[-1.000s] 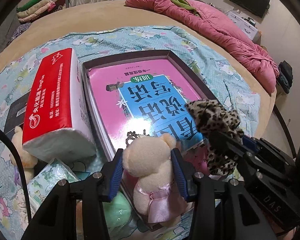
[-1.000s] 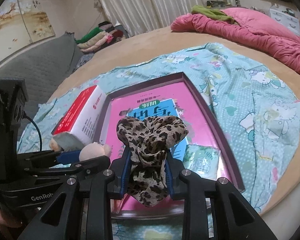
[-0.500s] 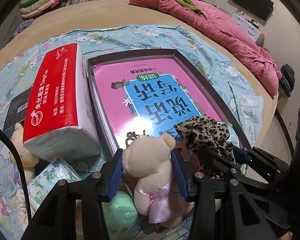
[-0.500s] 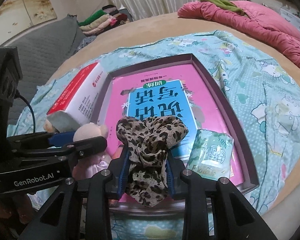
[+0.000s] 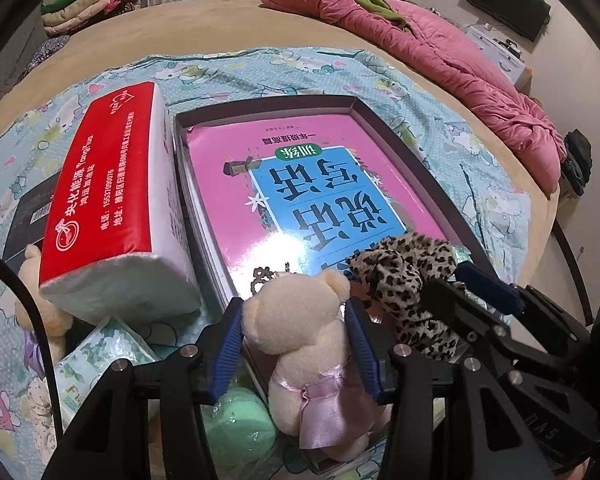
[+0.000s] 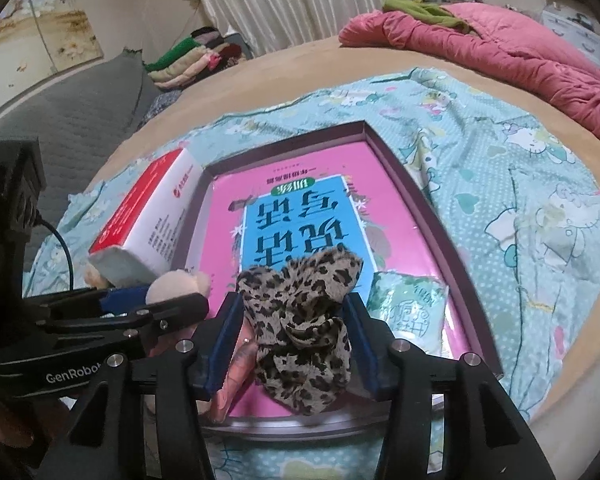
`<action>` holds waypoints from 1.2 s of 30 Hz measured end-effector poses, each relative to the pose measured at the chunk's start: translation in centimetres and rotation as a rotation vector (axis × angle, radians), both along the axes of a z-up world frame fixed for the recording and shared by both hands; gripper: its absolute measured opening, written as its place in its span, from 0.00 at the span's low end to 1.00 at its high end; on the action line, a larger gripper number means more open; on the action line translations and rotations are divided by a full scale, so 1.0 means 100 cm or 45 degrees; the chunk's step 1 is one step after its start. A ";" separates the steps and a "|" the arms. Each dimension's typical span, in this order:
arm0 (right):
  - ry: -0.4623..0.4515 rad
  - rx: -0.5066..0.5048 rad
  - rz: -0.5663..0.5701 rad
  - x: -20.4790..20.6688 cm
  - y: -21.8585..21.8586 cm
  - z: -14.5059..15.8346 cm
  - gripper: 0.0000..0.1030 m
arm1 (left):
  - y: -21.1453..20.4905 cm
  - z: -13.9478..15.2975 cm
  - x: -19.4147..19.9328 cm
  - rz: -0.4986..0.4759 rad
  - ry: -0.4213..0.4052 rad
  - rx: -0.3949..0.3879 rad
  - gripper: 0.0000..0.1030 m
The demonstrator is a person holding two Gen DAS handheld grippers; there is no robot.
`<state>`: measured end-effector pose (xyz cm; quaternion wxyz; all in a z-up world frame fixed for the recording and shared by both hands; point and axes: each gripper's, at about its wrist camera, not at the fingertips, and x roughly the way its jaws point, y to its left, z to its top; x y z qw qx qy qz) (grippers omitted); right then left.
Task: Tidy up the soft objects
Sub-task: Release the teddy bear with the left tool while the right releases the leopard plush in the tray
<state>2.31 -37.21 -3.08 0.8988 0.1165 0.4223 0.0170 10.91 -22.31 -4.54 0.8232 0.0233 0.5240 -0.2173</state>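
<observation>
My left gripper (image 5: 296,344) is shut on a cream teddy bear (image 5: 304,332) in a pink satin dress, held at the near edge of the dark tray (image 5: 364,108). My right gripper (image 6: 296,336) is shut on a leopard-print scrunchie (image 6: 300,320) and holds it over the tray's near end, just right of the bear (image 6: 178,286). The scrunchie also shows in the left wrist view (image 5: 412,280). A pink and blue book (image 6: 296,216) lies flat in the tray. A green tissue pack (image 6: 408,308) lies in the tray's near right corner.
A red and white tissue brick (image 5: 108,208) lies left of the tray. A second small bear (image 5: 40,304), a green tissue pack (image 5: 92,364) and a green ball (image 5: 236,432) lie near me. A pink quilt (image 5: 440,60) lies at the back right. A black box (image 5: 28,216) lies far left.
Both grippers have dropped lower and come nearer the tray's near end, each with its object still held. The scrunchie now sits close beside the bear.
</observation>
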 end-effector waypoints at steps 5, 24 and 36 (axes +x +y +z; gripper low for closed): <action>-0.056 -0.008 -0.060 -0.004 -0.008 0.008 0.56 | -0.003 0.001 -0.002 -0.011 -0.005 0.003 0.54; -0.127 0.023 -0.169 -0.012 -0.028 0.018 0.66 | -0.001 0.023 -0.010 -0.018 -0.076 -0.034 0.74; -0.113 0.004 -0.162 -0.010 -0.024 0.016 0.70 | 0.012 0.045 -0.026 0.007 -0.150 -0.049 0.78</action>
